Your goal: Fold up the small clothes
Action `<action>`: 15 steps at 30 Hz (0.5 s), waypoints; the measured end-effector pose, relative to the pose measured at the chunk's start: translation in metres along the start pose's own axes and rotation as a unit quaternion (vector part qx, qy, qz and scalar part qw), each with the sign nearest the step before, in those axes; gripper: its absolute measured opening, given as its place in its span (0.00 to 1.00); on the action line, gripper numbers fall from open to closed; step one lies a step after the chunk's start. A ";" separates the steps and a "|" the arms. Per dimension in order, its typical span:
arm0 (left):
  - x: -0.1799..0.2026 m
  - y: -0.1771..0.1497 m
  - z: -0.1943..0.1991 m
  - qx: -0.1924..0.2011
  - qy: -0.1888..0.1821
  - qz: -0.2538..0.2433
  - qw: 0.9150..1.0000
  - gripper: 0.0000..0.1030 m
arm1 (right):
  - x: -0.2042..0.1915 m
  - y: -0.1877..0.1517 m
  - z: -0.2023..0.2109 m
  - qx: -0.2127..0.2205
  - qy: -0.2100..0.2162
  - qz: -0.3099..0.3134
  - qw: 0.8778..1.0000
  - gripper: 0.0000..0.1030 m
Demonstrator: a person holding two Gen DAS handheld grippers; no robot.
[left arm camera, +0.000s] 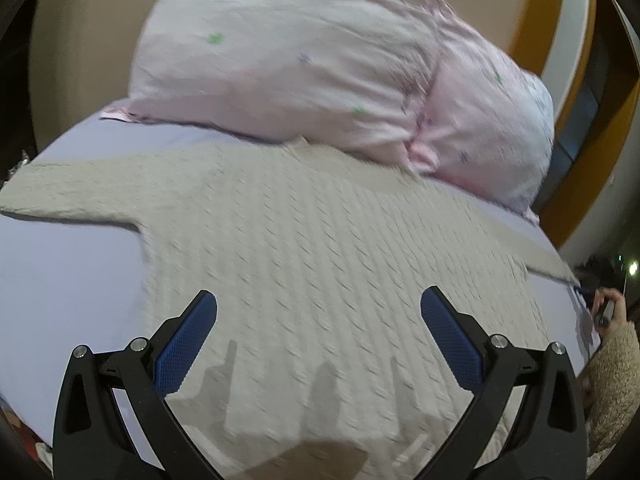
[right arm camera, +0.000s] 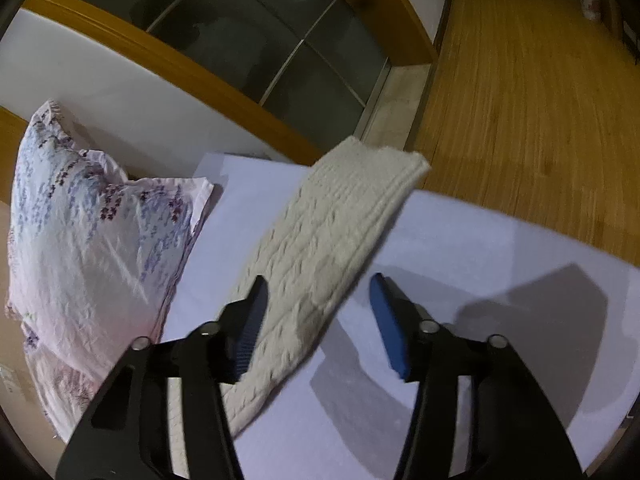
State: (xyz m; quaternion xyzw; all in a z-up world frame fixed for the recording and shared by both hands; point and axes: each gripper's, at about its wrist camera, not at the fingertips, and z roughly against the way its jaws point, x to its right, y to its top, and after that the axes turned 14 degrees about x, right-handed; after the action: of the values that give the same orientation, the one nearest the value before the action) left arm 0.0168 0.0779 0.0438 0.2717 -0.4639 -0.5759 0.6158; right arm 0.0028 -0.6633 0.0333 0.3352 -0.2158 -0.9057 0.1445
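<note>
A cream cable-knit sweater (left arm camera: 304, 248) lies spread flat on the lilac bed sheet (left arm camera: 64, 272), one sleeve stretched out to the left. My left gripper (left arm camera: 318, 300) is open and empty, hovering just above the sweater's body. In the right wrist view the sweater's other sleeve (right arm camera: 320, 240) lies along the sheet (right arm camera: 480, 280) toward the bed's edge, its cuff at the far end. My right gripper (right arm camera: 318, 284) is open and empty, low over the sleeve, with the sleeve passing between its blue-padded fingers (right arm camera: 386, 320).
A pink floral pillow (left arm camera: 320, 68) lies at the head of the bed, touching the sweater's top edge; it also shows in the right wrist view (right arm camera: 92, 240). A wooden headboard (right arm camera: 168, 64) and a wood floor (right arm camera: 520, 100) lie beyond the bed. The person's right hand (left arm camera: 610, 308) is at the bed's right edge.
</note>
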 end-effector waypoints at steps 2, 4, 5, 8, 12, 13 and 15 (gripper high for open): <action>-0.016 0.006 -0.002 0.002 0.029 0.002 1.000 0.99 | -0.002 -0.002 -0.009 0.007 -0.006 0.005 1.000 0.28; -0.031 0.010 -0.002 0.001 0.044 0.011 0.999 0.99 | -0.009 -0.001 -0.018 0.011 -0.020 0.015 1.000 0.08; -0.038 0.011 0.001 0.002 0.049 0.019 0.999 0.99 | -0.012 -0.001 -0.019 0.008 -0.026 0.022 0.999 0.08; -0.076 0.017 0.012 0.018 0.078 0.057 0.995 0.99 | -0.045 -0.006 -0.001 0.042 0.006 0.052 0.998 0.07; -0.118 0.021 0.031 0.056 0.098 0.105 0.988 0.99 | -0.143 -0.045 0.053 0.062 0.134 0.141 0.979 0.07; -0.127 0.023 0.035 0.070 0.096 0.118 0.986 0.99 | -0.179 -0.067 0.069 0.053 0.182 0.168 0.967 0.07; -0.141 0.026 0.042 0.095 0.089 0.138 0.982 0.99 | -0.246 -0.122 0.098 0.026 0.272 0.226 0.935 0.07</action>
State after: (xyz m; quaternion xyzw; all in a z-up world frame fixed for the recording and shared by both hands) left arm 0.0046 0.2271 0.0479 0.3125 -0.4933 -0.4121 0.6995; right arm 0.1039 -0.4292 0.1749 0.5145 -0.2615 -0.7177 0.3896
